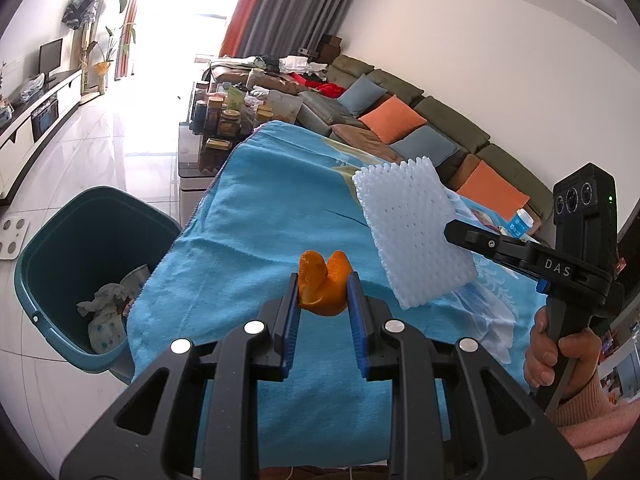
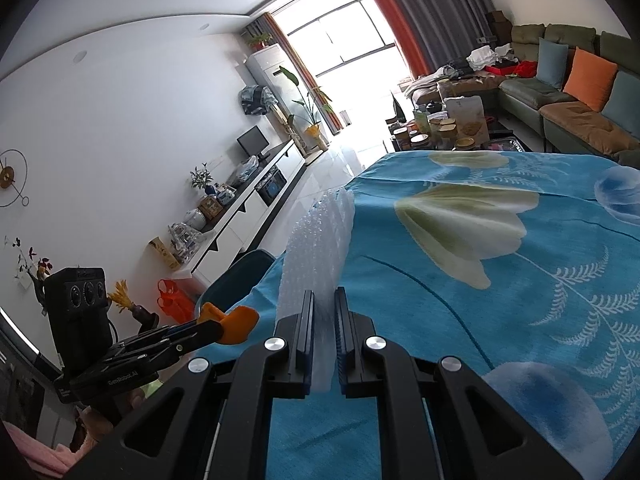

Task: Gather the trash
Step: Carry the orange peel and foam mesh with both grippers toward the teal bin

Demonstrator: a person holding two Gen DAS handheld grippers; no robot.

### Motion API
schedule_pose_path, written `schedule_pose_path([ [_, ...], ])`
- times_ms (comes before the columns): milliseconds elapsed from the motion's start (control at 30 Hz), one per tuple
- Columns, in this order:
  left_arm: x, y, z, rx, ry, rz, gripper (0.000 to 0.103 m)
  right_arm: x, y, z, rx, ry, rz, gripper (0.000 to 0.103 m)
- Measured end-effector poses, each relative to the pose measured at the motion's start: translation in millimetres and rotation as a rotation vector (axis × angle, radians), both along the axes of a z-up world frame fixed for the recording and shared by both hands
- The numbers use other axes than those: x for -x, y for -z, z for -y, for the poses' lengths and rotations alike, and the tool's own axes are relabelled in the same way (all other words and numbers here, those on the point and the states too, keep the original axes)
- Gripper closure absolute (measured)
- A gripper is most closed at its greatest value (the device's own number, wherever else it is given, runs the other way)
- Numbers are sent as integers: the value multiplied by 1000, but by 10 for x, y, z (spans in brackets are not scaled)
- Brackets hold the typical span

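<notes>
Left gripper (image 1: 323, 286) is clamping orange peel (image 1: 323, 285) at frame center, above the blue cloth (image 1: 248, 216). Right gripper (image 2: 325, 296) is pinching white foam sheet (image 2: 316, 240) upright, lower center. Teal bin (image 1: 60, 248) is sitting lower left, holding crumpled tissues (image 1: 105, 316).

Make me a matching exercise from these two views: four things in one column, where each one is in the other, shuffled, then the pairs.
Things:
1. orange peel
2. white foam sheet
3. crumpled tissue
4. orange cushion

Places:
A. inside the teal bin
B. on the sofa
C. clamped in the left claw
D. clamped in the right claw

Pairs: 1-C, 2-D, 3-A, 4-B
</notes>
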State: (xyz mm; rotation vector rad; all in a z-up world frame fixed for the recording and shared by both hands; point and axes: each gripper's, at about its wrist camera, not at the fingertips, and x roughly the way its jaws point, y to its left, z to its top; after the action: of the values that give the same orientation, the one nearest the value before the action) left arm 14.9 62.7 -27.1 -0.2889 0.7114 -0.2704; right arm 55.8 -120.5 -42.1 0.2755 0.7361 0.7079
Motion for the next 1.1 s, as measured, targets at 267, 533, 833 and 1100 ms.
schedule_pose_path([
  [267, 6, 1, -21, 2, -15, -3, 80, -14, -7, -79, 1, -15, -2, 95],
  [533, 17, 10, -72, 3, -30, -4, 80, -27, -5, -148, 1, -30, -1, 95],
  [833, 28, 20, -160, 1, -52, -3, 80, -29, -22, -243, 5, -48, 3, 95],
  [1100, 34, 22, -212, 1, -62, -3, 80, -28, -22, -349, 8, -66, 4, 95],
])
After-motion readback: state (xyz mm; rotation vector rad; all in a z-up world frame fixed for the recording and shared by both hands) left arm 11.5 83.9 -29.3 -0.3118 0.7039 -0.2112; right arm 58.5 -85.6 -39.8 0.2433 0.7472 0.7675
